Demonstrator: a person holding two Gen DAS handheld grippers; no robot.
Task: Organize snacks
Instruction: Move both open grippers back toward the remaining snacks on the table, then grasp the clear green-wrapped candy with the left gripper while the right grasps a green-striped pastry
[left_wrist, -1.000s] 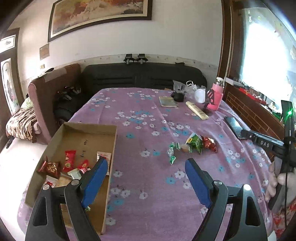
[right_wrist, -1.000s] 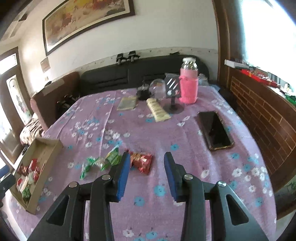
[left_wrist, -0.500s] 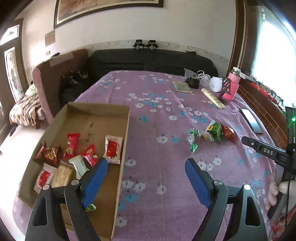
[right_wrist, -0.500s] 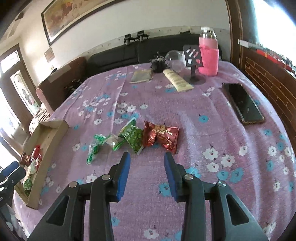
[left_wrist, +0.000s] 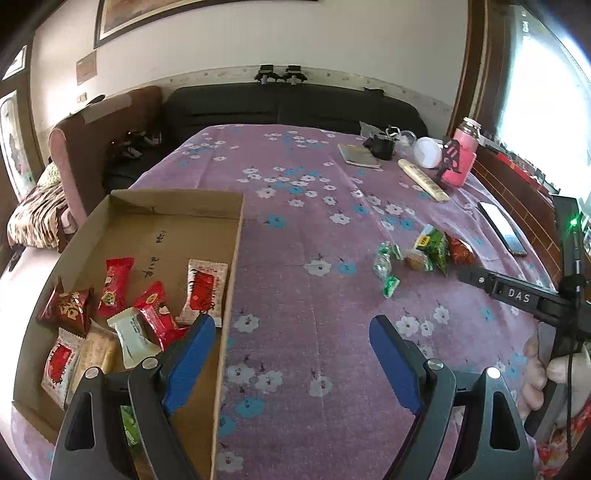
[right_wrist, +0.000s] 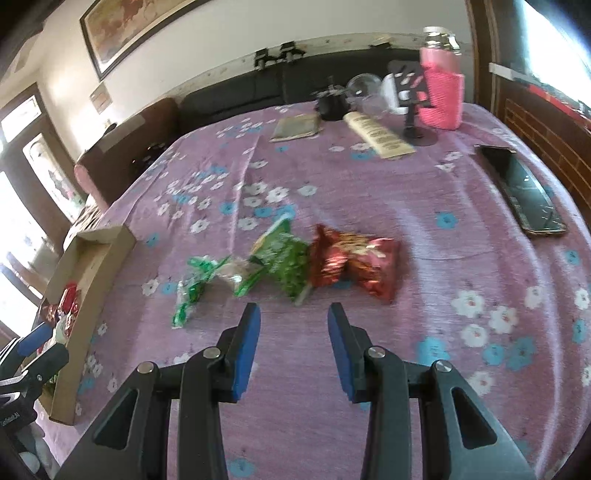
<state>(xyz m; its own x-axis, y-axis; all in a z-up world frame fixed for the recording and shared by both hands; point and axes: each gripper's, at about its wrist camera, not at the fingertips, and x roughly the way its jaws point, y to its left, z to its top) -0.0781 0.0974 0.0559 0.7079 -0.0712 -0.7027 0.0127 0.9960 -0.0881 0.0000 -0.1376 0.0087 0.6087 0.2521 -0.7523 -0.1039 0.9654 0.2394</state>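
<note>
In the left wrist view, the left claw (left_wrist: 291, 332) is spread wide and holds nothing, its left finger over the near right corner of the cardboard box (left_wrist: 236, 236) at lower left of the frame. Inside the box lie several red and white snack packets (left_wrist: 203, 291). In the right wrist view, the right claw (right_wrist: 293, 314) is spread and empty, low centre, just short of a row of loose snacks on the purple flowered table (right_wrist: 424, 192): a red bag (right_wrist: 354, 262), a green bag (right_wrist: 284, 254) and green-wrapped candies (right_wrist: 195, 284). A phone (right_wrist: 524, 192) lies at right.
</note>
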